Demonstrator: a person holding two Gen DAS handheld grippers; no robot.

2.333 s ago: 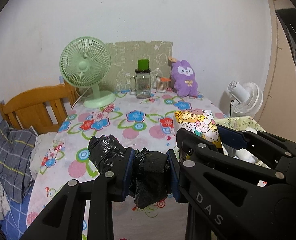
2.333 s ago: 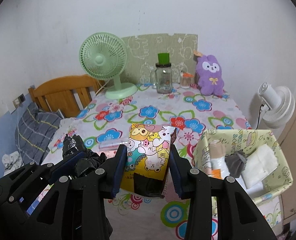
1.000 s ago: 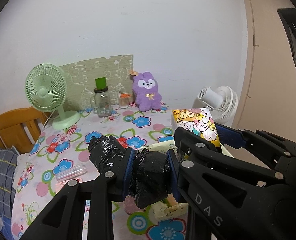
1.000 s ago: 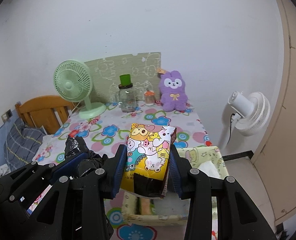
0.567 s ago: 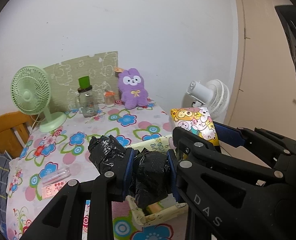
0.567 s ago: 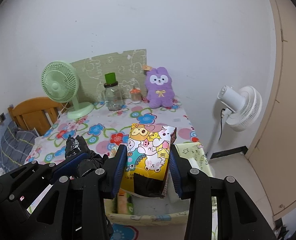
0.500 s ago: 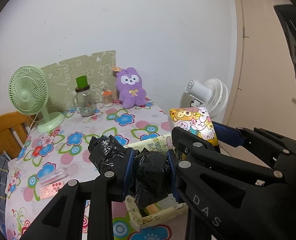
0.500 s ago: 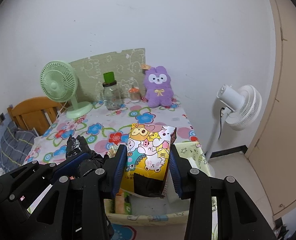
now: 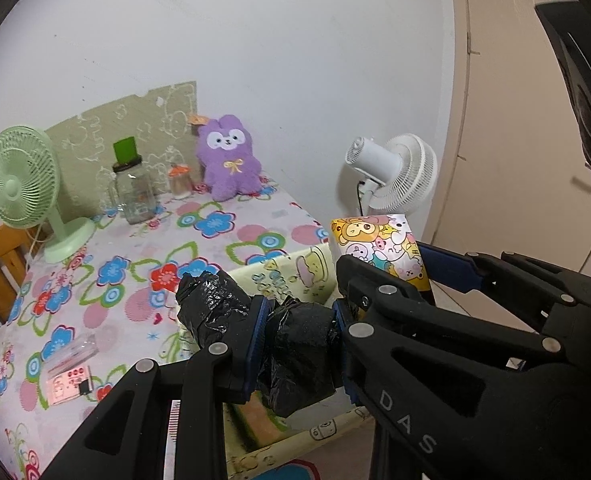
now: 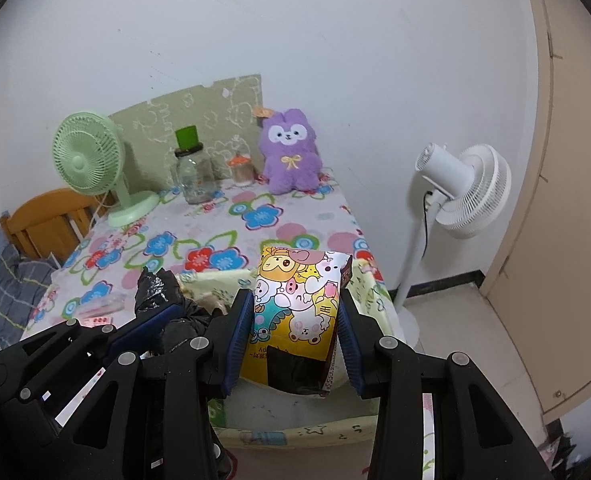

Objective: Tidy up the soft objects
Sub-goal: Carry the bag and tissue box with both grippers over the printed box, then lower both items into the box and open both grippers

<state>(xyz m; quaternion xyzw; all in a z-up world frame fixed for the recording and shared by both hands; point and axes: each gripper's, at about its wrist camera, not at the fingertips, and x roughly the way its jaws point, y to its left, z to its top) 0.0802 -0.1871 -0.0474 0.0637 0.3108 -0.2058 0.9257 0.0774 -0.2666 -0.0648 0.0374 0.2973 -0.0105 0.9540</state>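
Left gripper [image 9: 297,344] clamped on our black bag wad [image 9: 295,354], right gripper [image 10: 295,330] on the cartoon tissue pack [image 10: 295,310], both above the storage bin [image 10: 295,432]; crowded together, we risk releasing them onto its rim.

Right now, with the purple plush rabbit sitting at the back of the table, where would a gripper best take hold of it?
Probably across the body of the purple plush rabbit, coming from the front: it sits upright facing the cameras, the wall is close behind, and the small orange-lidded jar crowds one side.
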